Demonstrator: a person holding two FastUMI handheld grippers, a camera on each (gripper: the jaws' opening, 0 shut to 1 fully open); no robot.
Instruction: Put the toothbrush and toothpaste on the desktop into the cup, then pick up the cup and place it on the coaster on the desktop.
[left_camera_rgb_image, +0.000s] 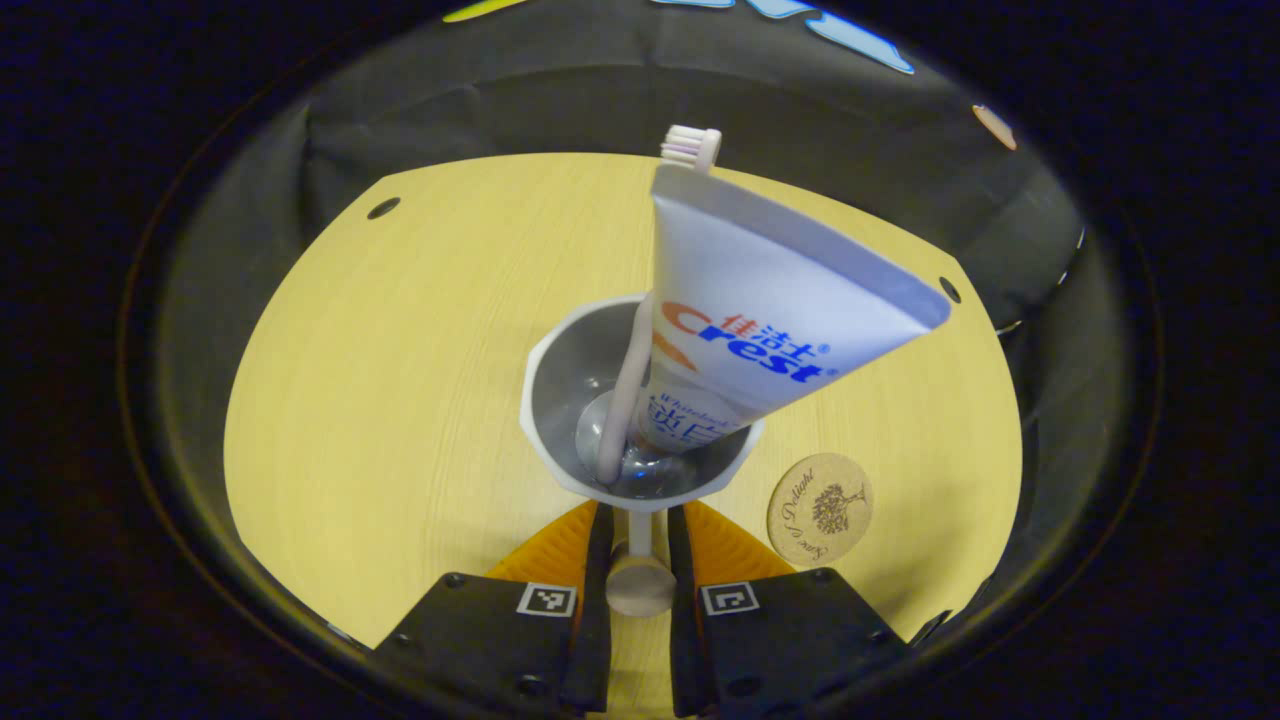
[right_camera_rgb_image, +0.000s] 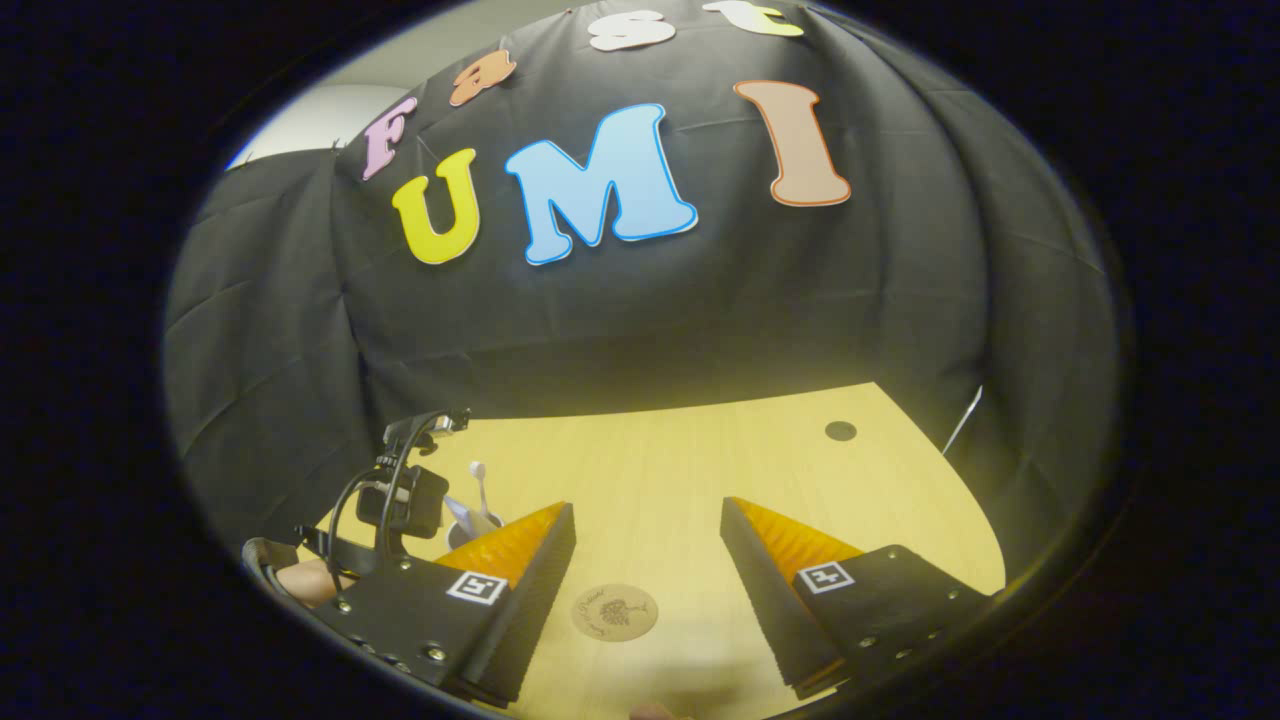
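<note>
Cup (left_camera_rgb_image: 640, 420) carries toothbrush (left_camera_rgb_image: 628, 400) and toothpaste (left_camera_rgb_image: 770, 300), left tongs (left_camera_rgb_image: 640, 560) pinching its handle; coaster (left_camera_rgb_image: 820, 508) lies just beside on the counter (left_camera_rgb_image: 400, 380). Right tongs (right_camera_rgb_image: 648, 540) gape wide.

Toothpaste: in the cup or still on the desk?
In. The toothpaste stands tilted inside the cup, bottom end down, beside the toothbrush. The left gripper is clamped on the cup's handle.

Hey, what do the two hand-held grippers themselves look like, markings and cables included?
Each hand-held gripper, left and right, has two wedge-shaped fingers on black bolted blocks, each block carrying a small square black-and-white marker. Seen from the right gripper view, the left one carries a dark boxy camera unit with looping black cables.
</note>
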